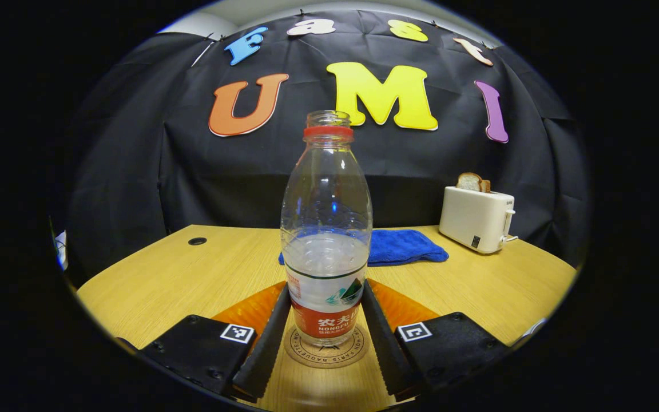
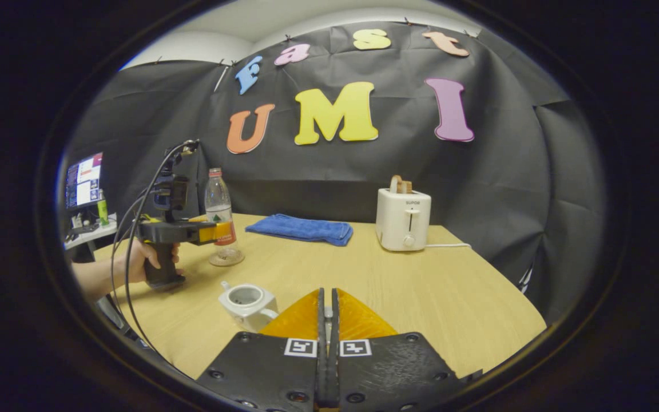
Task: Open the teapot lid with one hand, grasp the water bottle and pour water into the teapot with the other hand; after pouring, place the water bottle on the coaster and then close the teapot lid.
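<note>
I'm working in a recording booth set up in an office or lab, not a real kitchen. Black cloth point(image 2: 507, 189) is pinned up as the wall behind a pale wooden counter point(image 2: 421, 286) with a cable hole point(image 1: 197, 241). Far left of my right tongs point(image 2: 327, 320), a lit computer monitor point(image 2: 83, 180) stands on a desk. A toaster point(image 2: 403, 220) and blue towel point(image 2: 301, 229) are household props.

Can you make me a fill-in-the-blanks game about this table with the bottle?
1. The water bottle stands upright on a round ___.
2. A slice of bread sticks out of the white ___.
3. The folded cloth behind the bottle is coloured ___.
4. The teapot has its lid ___.

Missing words: coaster, toaster, blue, off.
</note>
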A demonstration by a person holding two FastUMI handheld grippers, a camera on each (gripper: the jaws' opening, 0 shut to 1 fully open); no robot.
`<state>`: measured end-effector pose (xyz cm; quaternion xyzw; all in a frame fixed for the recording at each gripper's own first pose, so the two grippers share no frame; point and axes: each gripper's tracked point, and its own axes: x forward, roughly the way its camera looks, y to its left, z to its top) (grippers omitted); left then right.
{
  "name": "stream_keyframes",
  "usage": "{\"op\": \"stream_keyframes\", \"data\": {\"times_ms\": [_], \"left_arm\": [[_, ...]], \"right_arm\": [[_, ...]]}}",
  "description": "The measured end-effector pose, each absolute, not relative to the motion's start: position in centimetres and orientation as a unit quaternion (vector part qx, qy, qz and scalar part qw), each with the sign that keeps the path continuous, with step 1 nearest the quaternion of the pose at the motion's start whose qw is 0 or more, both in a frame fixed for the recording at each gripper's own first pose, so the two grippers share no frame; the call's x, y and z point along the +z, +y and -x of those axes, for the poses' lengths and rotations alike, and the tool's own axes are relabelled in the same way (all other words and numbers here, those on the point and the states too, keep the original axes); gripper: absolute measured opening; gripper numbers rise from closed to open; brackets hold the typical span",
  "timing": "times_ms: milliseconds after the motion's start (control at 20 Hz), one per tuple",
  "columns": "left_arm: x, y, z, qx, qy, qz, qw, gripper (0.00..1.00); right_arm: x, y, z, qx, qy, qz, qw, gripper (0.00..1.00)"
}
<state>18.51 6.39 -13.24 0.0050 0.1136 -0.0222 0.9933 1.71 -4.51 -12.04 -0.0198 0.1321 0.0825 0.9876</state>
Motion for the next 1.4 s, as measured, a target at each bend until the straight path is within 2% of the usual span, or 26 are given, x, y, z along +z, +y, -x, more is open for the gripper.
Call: {"op": "stream_keyframes", "data": {"times_ms": [450,700,1100,1400], "left_arm": [[-13.8,6.4,-18.7,-0.021,0.117,-0.018,0.993,0.78],[-13.9,6.4,-18.5,-0.023,0.12,-0.018,0.992,0.97],[-14.8,6.7,-17.3,-0.02,0.142,-0.009,0.99,0.98],[-15.0,7.9,-12.3,-0.014,0.17,-0.006,0.985,0.98]], "right_arm": [[-12.1,-4.2,-1.7,0.084,0.133,0.021,0.987,0.0],[-12.1,-4.1,-1.6,0.085,0.132,0.023,0.987,0.0],[-11.8,-3.5,-1.4,0.089,0.128,0.023,0.987,0.0],[-10.7,-0.4,-2.4,0.12,0.115,0.025,0.986,0.0]]}}
